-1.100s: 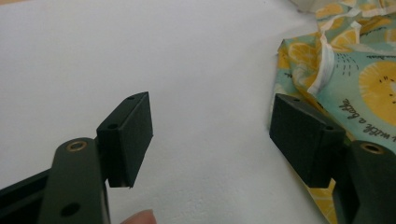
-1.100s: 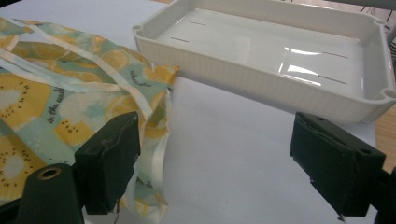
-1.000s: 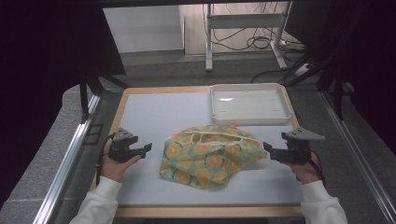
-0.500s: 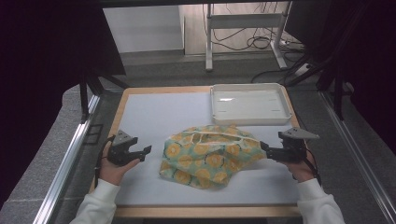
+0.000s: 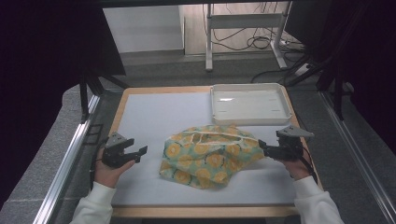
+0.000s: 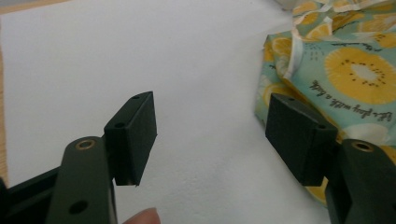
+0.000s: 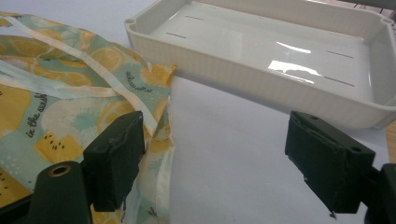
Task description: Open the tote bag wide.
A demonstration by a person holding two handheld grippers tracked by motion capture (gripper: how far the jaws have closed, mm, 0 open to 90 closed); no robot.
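A crumpled cloth bag (image 5: 210, 154) printed with yellow fruit slices on pale green lies in the middle of the white mat. Its white straps (image 7: 93, 65) run across its top. My left gripper (image 5: 140, 151) stands open on the mat a short way to the bag's left, and the bag's edge (image 6: 327, 79) lies just beyond its right jaw. My right gripper (image 5: 262, 148) is open at the bag's right edge, its left jaw over the fabric (image 7: 56, 121) and its right jaw over bare mat.
A white rectangular tray (image 5: 250, 103), with nothing in it, sits at the back right of the mat; its near wall (image 7: 261, 93) is close ahead of my right gripper. The mat (image 5: 154, 116) lies on a wooden-edged table (image 5: 116, 109). Metal rails run along both sides.
My right gripper has moved left, up to the bag's right edge. My left gripper has dropped slightly toward the near side. The bag has not moved.
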